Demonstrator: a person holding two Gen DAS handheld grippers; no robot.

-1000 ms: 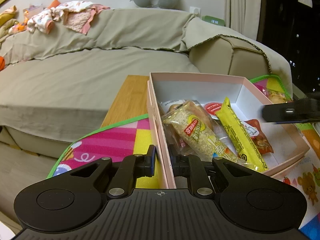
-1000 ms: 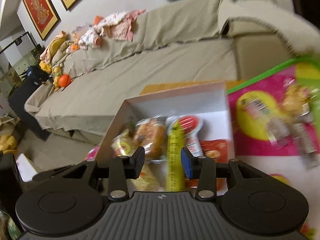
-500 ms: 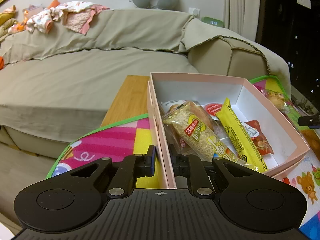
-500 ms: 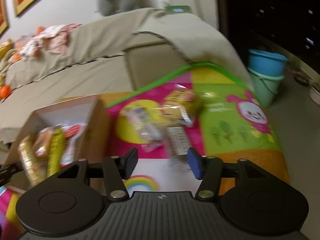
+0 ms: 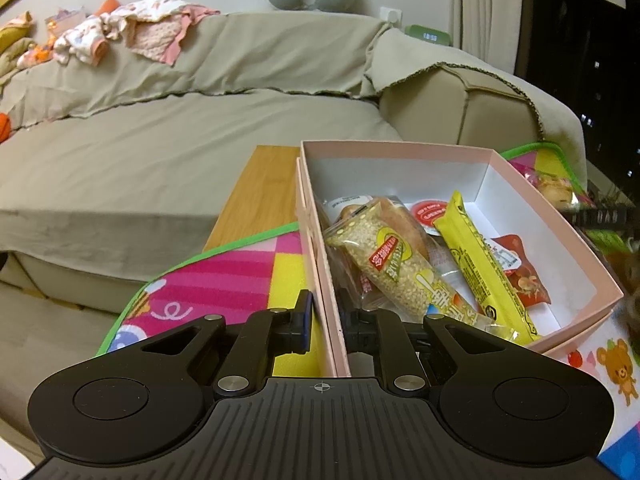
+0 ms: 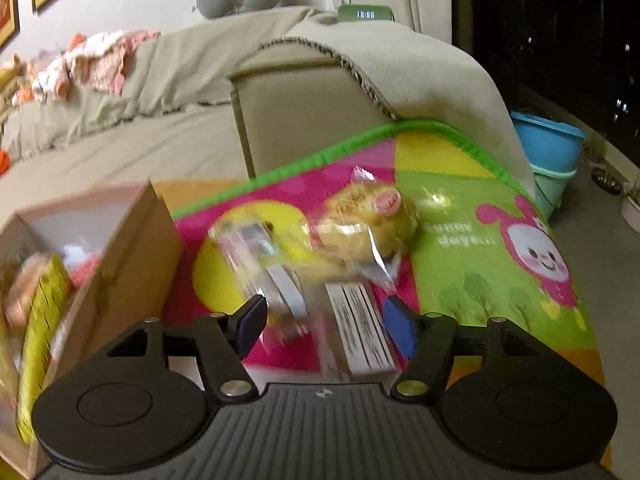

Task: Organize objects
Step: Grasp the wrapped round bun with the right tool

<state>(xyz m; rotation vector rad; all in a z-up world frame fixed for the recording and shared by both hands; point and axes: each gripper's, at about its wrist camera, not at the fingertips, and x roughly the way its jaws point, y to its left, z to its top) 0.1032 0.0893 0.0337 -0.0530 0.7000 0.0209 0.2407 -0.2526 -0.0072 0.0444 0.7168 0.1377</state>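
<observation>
A pink box (image 5: 320, 208) stands on the colourful play mat and holds several snack packets, among them a yellow bar (image 5: 480, 264) and a sesame-coloured pack (image 5: 400, 272). My left gripper (image 5: 326, 322) is shut on the box's near left wall, one finger outside and one inside. In the right wrist view, blurred by motion, my right gripper (image 6: 326, 326) hangs over loose packets on the mat: a clear wrapped pack (image 6: 260, 264), a white-labelled pack (image 6: 360, 328) and a bun in clear wrap (image 6: 368, 224). Its jaws are opening, with the packets below them, not pressed. The box (image 6: 132, 256) lies to its left.
A covered beige sofa (image 5: 180, 152) runs behind the table, its armrest (image 6: 320, 108) just beyond the mat's green edge. A wooden table strip (image 5: 264, 188) shows left of the box. Blue and teal tubs (image 6: 548, 160) stand on the floor at right.
My right gripper swung from over the box to the right, now above the loose packets on the mat, and its jaws spread wider. The left gripper kept its grip on the box wall.
</observation>
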